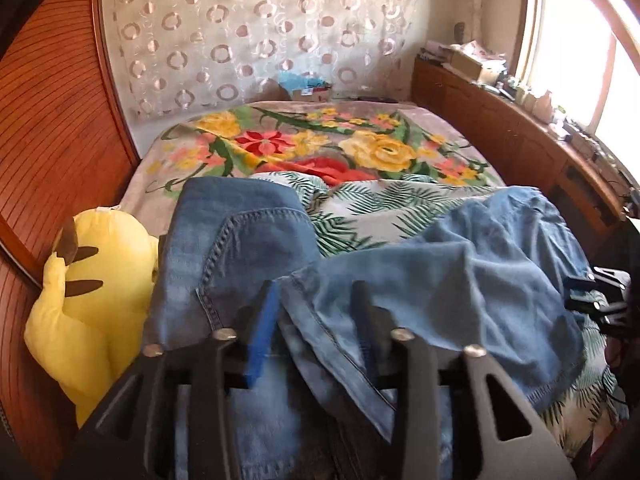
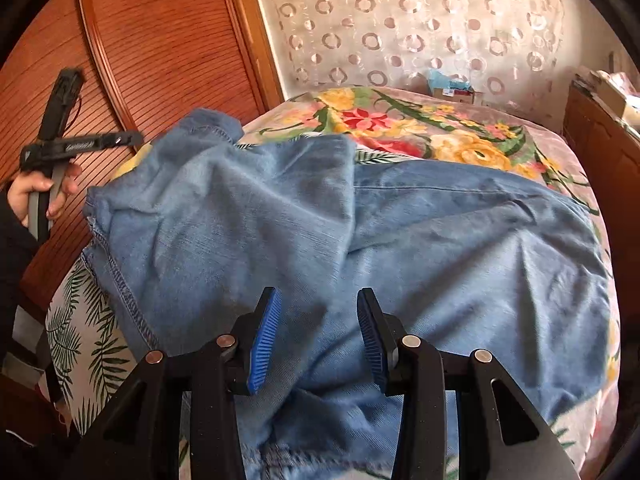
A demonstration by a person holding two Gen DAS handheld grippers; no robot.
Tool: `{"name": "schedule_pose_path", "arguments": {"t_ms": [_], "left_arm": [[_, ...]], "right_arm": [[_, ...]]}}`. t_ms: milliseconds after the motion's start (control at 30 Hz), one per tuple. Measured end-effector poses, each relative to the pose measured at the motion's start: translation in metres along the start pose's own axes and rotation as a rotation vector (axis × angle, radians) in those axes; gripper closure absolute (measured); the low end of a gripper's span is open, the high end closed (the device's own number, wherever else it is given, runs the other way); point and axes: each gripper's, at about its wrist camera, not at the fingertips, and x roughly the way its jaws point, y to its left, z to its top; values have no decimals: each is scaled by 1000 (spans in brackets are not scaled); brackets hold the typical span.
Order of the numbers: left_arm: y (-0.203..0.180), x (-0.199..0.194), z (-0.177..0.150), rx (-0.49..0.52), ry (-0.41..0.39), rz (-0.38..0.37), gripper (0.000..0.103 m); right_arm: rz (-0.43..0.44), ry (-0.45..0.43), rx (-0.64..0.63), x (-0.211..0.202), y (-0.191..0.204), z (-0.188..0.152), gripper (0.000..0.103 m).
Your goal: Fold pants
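the pants (image 2: 360, 240) lie rumpled on the bed (image 2: 460, 136), spread ahead of and under both tongs. the left gripper (image 1: 316, 320) stands part open with a denim fold loose between its pads, nothing pinched. the right gripper (image 2: 318, 332) hovers part open over the cloth, holding nothing. risk: a bite now could catch only one layer, dragging the heap crooked toward the yellow plush toy (image 1: 92, 304) just left of the left gripper.

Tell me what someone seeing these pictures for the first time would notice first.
Probably the rumpled blue denim pants spread across the near half of the bed, right under both cameras. Next, the bright yellow plush toy wedged at the bed's left edge against the wooden panelling, and the big flowered blanket covering the far half.
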Motion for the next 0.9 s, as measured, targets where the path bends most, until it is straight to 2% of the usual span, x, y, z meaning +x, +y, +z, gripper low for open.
{"name": "schedule_pose_path", "arguments": {"t_ms": [233, 433, 700, 900], "left_arm": [[-27, -24, -32, 15, -3, -55, 58], [-56, -34, -56, 6, -17, -116, 58], [-102, -42, -55, 37, -56, -197, 58], [-149, -22, -53, 108, -26, -232, 58]], "right_arm": [[-71, -44, 41, -38, -17, -20, 61], [-186, -73, 78, -79, -47, -44, 61], [-332, -56, 159, -102, -93, -71, 60], [-345, -46, 241, -99, -120, -78, 60]]}}
